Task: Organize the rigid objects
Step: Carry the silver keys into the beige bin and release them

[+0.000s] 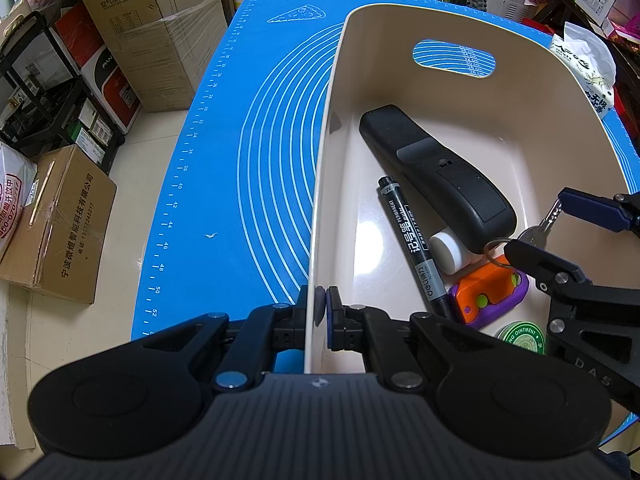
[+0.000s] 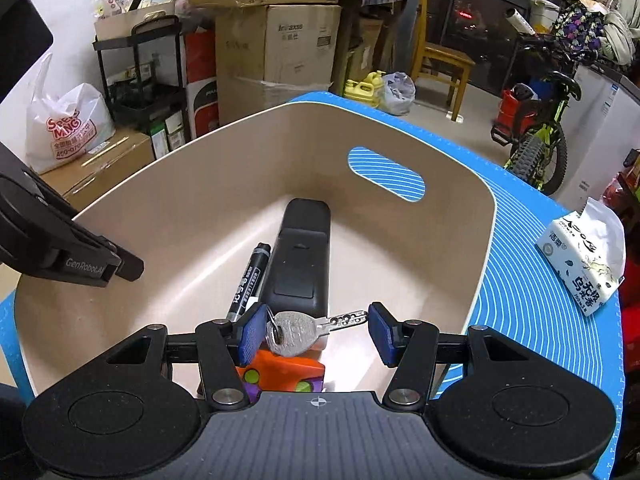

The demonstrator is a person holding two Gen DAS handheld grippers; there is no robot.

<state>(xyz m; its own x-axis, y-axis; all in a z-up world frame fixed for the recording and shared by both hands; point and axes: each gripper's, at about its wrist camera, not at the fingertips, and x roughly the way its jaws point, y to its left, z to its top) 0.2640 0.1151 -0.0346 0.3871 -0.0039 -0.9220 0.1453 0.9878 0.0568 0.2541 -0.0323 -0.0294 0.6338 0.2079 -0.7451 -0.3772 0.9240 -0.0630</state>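
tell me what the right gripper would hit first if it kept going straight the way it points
Probably the orange and purple toy right under the key held in the right gripper; depth is unclear.

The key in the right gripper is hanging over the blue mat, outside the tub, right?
Not quite. The right gripper does hold the key lengthwise between its pads, but it hangs inside the beige tub, above the orange toy, not over the blue mat. The right wrist view shows this.

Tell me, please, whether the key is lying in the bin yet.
Not yet: the key spans the right gripper, held above the bin.
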